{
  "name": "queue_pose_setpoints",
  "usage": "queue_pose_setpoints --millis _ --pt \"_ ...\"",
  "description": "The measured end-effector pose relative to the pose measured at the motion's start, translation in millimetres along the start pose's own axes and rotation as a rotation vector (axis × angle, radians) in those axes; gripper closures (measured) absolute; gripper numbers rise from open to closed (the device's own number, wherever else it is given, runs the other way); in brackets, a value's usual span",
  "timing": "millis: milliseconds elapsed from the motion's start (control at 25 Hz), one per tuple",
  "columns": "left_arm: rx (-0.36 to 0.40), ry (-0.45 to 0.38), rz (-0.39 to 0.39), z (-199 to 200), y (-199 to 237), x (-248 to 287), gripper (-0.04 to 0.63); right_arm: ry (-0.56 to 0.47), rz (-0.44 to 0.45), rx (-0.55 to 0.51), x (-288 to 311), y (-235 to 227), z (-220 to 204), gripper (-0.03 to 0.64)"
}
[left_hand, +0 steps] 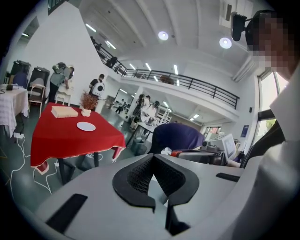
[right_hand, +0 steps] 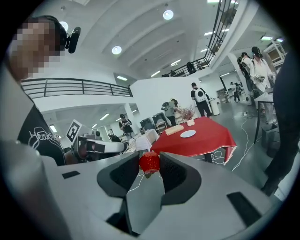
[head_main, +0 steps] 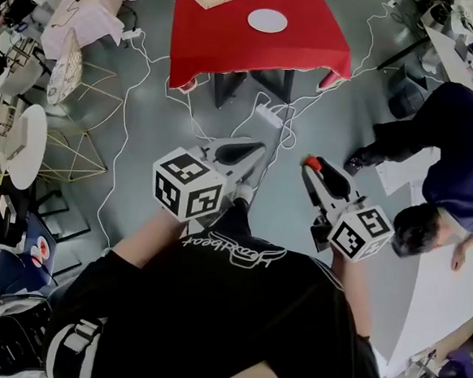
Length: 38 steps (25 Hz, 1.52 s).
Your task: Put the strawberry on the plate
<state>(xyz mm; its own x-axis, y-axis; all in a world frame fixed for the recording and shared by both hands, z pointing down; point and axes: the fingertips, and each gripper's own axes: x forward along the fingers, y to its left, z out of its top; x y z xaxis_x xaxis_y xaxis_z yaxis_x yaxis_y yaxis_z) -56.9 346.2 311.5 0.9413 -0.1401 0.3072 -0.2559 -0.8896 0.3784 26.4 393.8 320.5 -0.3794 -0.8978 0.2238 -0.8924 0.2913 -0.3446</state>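
Nearest, by the person's chest, the right gripper (head_main: 312,166) pinches the strawberry (right_hand: 149,162) between its pads, in the air above the grey floor (head_main: 151,128). Beside it, the left gripper (left_hand: 153,156) has its jaws pressed together, with nothing between them. Farther off stands the red table (head_main: 231,49), with the white plate (head_main: 268,20) on it, well apart from both grippers.

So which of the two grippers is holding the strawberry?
The right gripper: the strawberry is pinched between its jaw tips. The left gripper has its jaws together with nothing between them.
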Motion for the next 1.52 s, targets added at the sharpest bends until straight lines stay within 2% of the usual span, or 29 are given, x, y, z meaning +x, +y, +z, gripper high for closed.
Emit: queue_pose_setpoints --millis 400,640,1000,1520 --pt "0.001 0.008 -0.009 66 132 45 0.589 0.036 0.003 -0.051 132 -61 59 0.488" --pt "-0.011 0.001 0.005 91 189 49 0.589 -0.004 0.012 -0.073 189 -74 91 0.488" --pt "-0.019 -0.008 0.048 112 219 85 0.589 0.007 0.049 -0.105 219 -117 110 0.488" --pt "-0.052 -0.016 0.112 162 300 132 0.589 0.043 0.111 -0.094 302 -183 145 0.488"
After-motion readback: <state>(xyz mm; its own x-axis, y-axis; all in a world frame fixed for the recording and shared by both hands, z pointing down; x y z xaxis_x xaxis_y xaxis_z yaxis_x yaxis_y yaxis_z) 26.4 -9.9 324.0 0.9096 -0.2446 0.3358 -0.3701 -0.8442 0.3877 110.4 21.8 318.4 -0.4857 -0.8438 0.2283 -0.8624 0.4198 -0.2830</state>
